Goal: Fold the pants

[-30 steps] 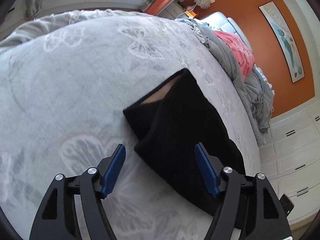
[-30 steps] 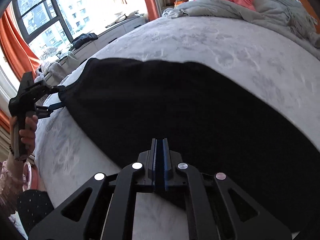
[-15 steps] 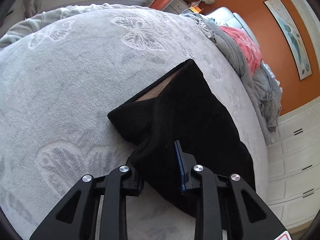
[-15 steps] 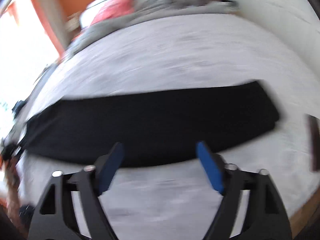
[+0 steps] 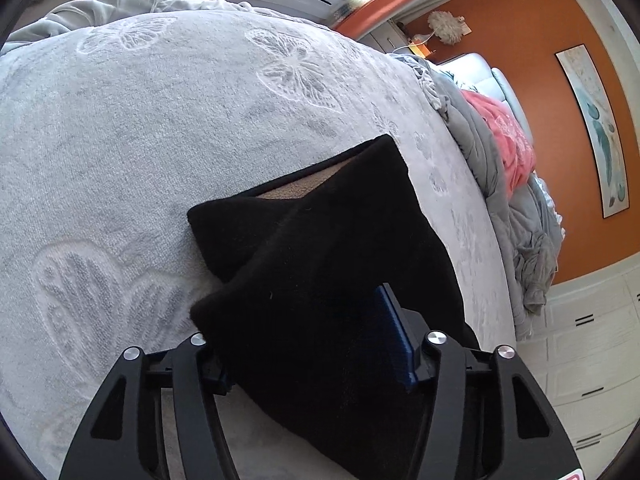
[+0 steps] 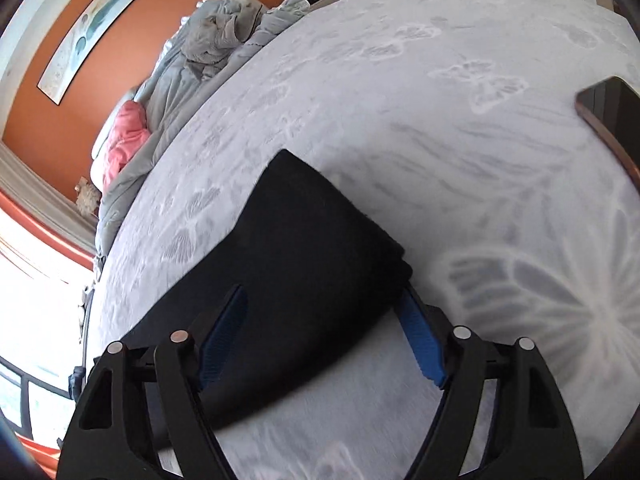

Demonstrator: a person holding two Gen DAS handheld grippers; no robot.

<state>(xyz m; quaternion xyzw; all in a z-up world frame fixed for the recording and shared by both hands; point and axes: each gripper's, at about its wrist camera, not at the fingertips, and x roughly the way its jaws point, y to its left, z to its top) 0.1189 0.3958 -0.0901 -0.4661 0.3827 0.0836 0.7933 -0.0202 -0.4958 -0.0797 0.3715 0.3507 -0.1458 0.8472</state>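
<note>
Black pants (image 5: 320,240) lie folded lengthwise on a grey butterfly bedspread (image 5: 160,140). The left wrist view shows one end, gaping over a tan lining (image 5: 300,190). My left gripper (image 5: 296,320) straddles a raised fold of that end. Its jaws are opening, the cloth bunched between them and draped over the left finger; the right pad (image 5: 394,336) shows blue. The right wrist view holds the other end of the pants (image 6: 304,240). My right gripper (image 6: 320,292) is around its near corner, jaws closing, pads (image 6: 420,344) not pressing.
Crumpled grey bedding (image 5: 520,240) and a pink cloth (image 5: 508,140) are heaped along the bed's far side, below an orange wall with a picture (image 5: 596,128). White drawers (image 5: 592,360) stand beyond the bed. A dark flat object (image 6: 608,112) lies on the bedspread (image 6: 440,140) at the right edge.
The right gripper let go, opened and swung along the pants to their other end, rolling as it went. The left gripper closed on a fold, then widened again.
</note>
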